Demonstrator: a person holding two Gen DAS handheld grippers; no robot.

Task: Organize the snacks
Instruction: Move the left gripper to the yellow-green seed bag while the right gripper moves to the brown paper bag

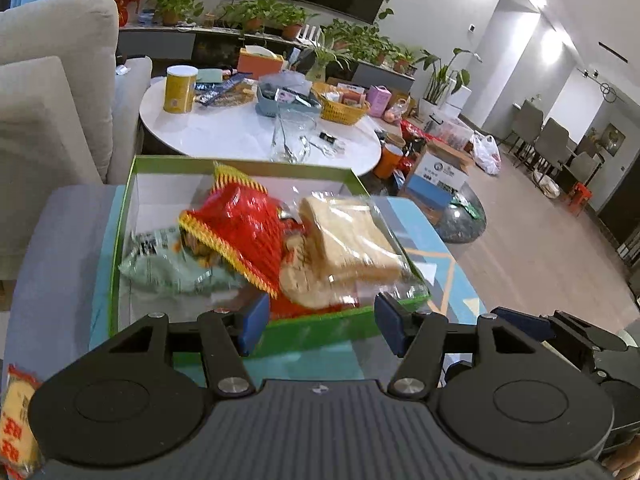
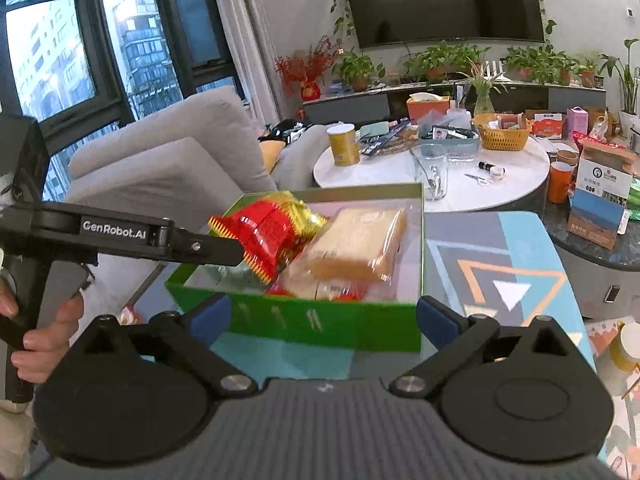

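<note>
Left wrist view: straight ahead of the left gripper (image 1: pixel 318 330) sits the green box (image 1: pixel 320 330), its near wall running across between the blue pads (image 1: pixel 253 326). Inside lie a red-and-yellow snack bag (image 1: pixel 240 228), a clear-wrapped bread pack (image 1: pixel 352 240) to the right of it and a pale green packet (image 1: pixel 168 264) to the left. Beyond the box stands a round white table (image 1: pixel 240 132) with a yellow can (image 1: pixel 180 89), a glass jar (image 1: pixel 292 138) and a yellow basket (image 1: pixel 340 110). At the far lower left, an orange-and-yellow packet (image 1: pixel 18 420) lies beside the gripper. The jaws stand parted and empty; nothing is pressed between the pads.

Right wrist view: the right gripper (image 2: pixel 324 318) faces the same box (image 2: pixel 340 324) from the near side, its pads (image 2: pixel 210 314) apart and clear of the wall, gripping nothing. Up and to the left, the other gripper's arm reaches to the red bag (image 2: pixel 264 240); its tip seems to meet the bag, though blur hides the contact. The bread pack (image 2: pixel 356 242) lies right of it. A hand (image 2: pixel 44 340) shows at the left edge.
</note>
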